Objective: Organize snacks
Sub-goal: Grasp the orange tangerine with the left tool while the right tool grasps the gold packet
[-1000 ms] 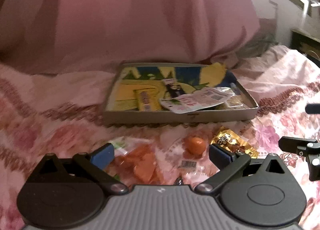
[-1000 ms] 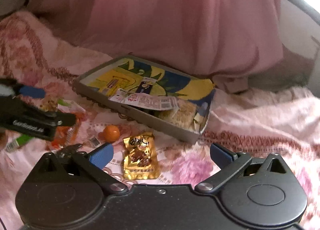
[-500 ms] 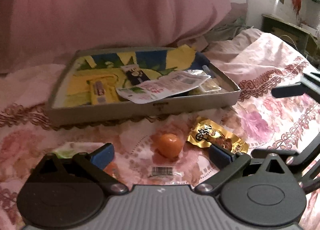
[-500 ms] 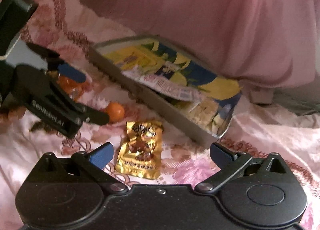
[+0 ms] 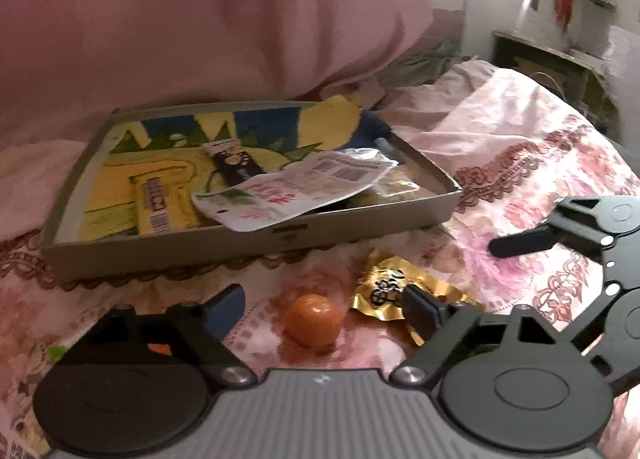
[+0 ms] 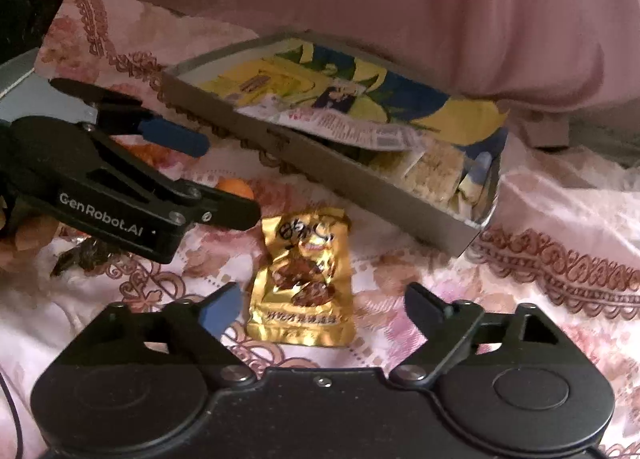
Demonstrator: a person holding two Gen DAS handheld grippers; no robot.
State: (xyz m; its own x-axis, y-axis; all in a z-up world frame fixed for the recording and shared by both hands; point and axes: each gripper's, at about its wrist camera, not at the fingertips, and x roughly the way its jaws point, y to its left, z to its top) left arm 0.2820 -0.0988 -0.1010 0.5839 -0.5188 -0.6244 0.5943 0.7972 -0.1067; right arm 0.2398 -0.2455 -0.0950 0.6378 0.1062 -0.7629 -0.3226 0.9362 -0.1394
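Note:
A small orange ball-shaped snack (image 5: pixel 314 319) lies on the flowered bedspread between the fingers of my left gripper (image 5: pixel 322 309). Its jaws are closing and the pads stand clear of the ball. Just right of the ball lies a gold foil packet (image 6: pixel 304 279), which sits between the fingers of my right gripper (image 6: pixel 323 311). These jaws are also closing, with the pads apart from the foil. Behind both stands a shallow grey tray (image 5: pixel 240 247) holding a yellow bar (image 5: pixel 160 207), a black packet (image 5: pixel 236 167) and a white pouch (image 5: pixel 296 191). In the right wrist view the left gripper (image 6: pixel 208 175) half hides the ball (image 6: pixel 238 188).
A large pink pillow (image 5: pixel 200 27) rises behind the tray. Cracker packets (image 6: pixel 432 167) fill the tray's right end. More orange wrappers (image 6: pixel 150 151) lie at the left behind the left gripper. A dark cabinet (image 5: pixel 552 71) stands at the far right.
Both grippers have sunk toward the bedspread and come close together. The left one swung right from the orange wrappers to the ball. Both pairs of fingers have narrowed a little.

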